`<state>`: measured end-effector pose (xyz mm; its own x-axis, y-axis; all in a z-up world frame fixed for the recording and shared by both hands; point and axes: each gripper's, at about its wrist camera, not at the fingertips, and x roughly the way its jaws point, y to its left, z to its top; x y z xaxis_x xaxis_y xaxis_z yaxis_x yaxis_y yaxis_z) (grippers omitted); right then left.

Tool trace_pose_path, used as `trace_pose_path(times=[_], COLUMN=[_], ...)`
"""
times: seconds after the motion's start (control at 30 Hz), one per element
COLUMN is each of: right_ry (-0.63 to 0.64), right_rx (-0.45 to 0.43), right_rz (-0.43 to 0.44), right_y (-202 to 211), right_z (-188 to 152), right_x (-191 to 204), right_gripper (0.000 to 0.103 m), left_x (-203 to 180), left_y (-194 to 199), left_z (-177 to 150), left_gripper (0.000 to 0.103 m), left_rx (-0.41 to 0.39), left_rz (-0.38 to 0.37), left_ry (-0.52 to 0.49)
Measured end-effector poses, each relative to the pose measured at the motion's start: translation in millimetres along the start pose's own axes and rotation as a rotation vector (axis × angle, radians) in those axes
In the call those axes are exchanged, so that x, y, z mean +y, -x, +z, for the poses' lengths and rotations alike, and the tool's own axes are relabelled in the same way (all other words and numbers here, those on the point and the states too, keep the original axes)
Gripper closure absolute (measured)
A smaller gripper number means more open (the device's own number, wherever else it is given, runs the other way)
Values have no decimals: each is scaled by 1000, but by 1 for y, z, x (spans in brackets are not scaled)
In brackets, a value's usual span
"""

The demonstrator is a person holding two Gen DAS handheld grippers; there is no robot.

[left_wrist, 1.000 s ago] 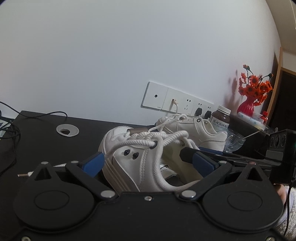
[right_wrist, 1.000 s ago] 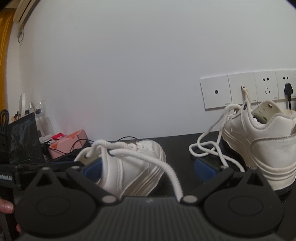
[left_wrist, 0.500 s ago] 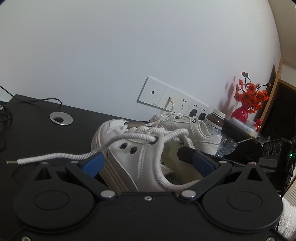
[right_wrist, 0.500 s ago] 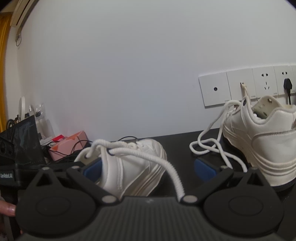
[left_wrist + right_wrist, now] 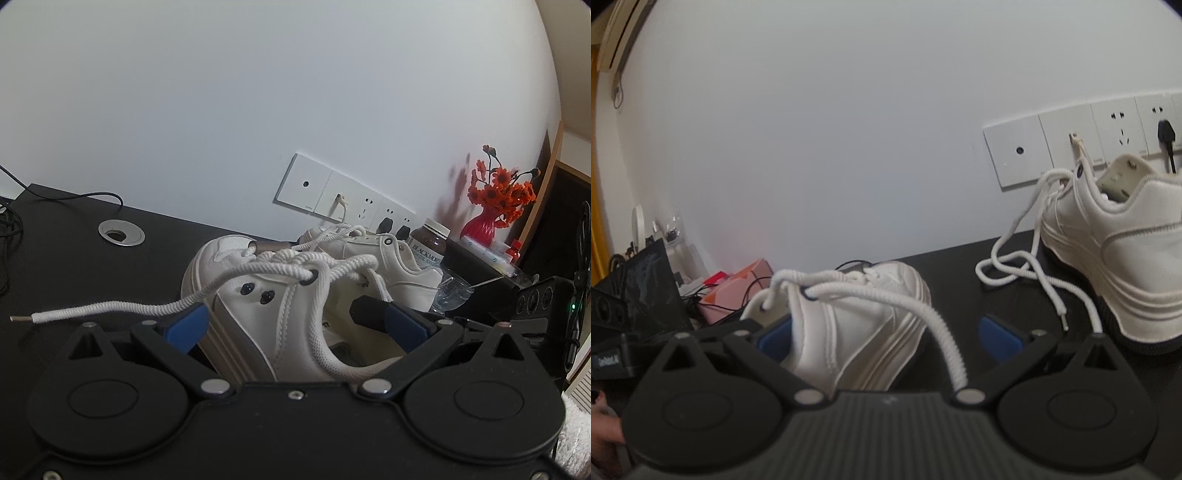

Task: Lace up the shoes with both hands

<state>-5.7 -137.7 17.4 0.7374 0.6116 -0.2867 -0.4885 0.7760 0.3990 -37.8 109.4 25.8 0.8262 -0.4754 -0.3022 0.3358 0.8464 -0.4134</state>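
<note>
— Left wrist view first: what's biggest in it?

— Black matte desk (image 5: pixel 74 258), and on it the near white chunky-soled leather sneaker (image 5: pixel 258 295), sitting right between the blue-padded fingers of the left gripper (image 5: pixel 295 321). Behind it, nearer the wall sockets, stands the second white sneaker (image 5: pixel 388 254), laces loose.

— Has anything shifted lately?

— Yes. A second ago the thick white braided lace end (image 5: pixel 110 308) lay low by the gripper's left finger; now it sticks out level to the left over the desk, its metal-tipped aglet (image 5: pixel 18 318) hanging free. The camera has also risen a little. I'd judge the lace has been pulled through the top eyelet (image 5: pixel 313 274) and drawn out.

— Are the left tongs holding it?

— They stand wide apart, the shoe between them. The lace crosses over the left pad (image 5: pixel 186 325); it isn't pinched.

— And the right side?

— In the right wrist view the right gripper (image 5: pixel 886 336) also gapes wide, straddling the same sneaker's heel. The other white lace strand (image 5: pixel 923 317) arcs from the collar down to the gripper's body, draped, not clamped. That view has barely changed.

— What does it mean for the job?

— Probably both ends are now out of the top eyelets, so crossing and tying seems next. The free end may slip or sag.
</note>
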Motion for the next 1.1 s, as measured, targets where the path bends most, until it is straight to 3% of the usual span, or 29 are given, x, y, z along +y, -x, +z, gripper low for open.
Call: trace_pose_path(times=[1.1], right_ry=[-29], right_rx=[16], right_rz=[10], right_y=[-3], right_z=[-1], right_x=[-4], right_gripper=[0], left_x=[2], left_y=[-2], left_z=[0], left_gripper=[0], left_rx=[-3], left_rz=[-2], left_ry=[7])
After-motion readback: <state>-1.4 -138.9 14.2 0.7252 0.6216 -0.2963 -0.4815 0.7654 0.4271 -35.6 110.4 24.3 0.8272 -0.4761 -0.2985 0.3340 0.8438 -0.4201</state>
